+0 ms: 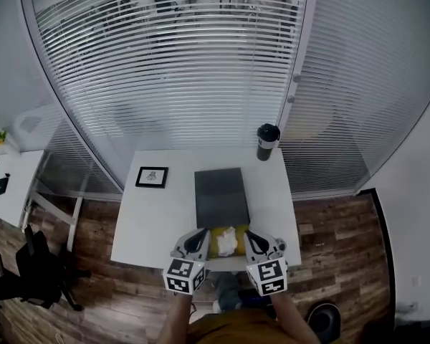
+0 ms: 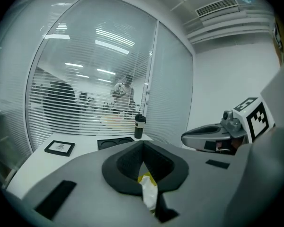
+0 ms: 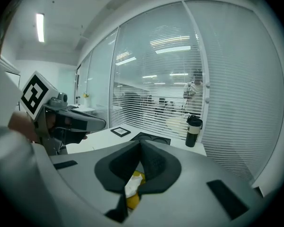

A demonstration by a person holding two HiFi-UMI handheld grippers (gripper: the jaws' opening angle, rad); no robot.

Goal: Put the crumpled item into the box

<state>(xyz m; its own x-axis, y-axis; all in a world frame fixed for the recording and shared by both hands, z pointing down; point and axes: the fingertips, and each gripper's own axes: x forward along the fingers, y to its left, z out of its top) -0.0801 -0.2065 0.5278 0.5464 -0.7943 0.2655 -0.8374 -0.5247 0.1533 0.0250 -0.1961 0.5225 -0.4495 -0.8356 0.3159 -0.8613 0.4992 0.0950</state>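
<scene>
The crumpled item (image 1: 226, 241), white paper bunched with yellow material, hangs over the table's near edge between my two grippers. My left gripper (image 1: 198, 241) is shut on its left side, my right gripper (image 1: 254, 242) on its right side. In the left gripper view the closed jaws (image 2: 143, 150) pinch the white and yellow wad (image 2: 149, 190). The right gripper view shows the same, with its jaws (image 3: 140, 145) closed over the wad (image 3: 131, 186). The dark grey box (image 1: 220, 196) lies flat on the white table (image 1: 150, 221) just beyond the item, and its top shows round recesses (image 2: 114, 143).
A black-framed picture (image 1: 151, 176) lies left of the box. A dark tumbler (image 1: 267, 142) stands at the table's far right corner, against the glass wall with blinds (image 1: 179, 70). An office chair (image 1: 39, 271) stands on the wood floor at the left.
</scene>
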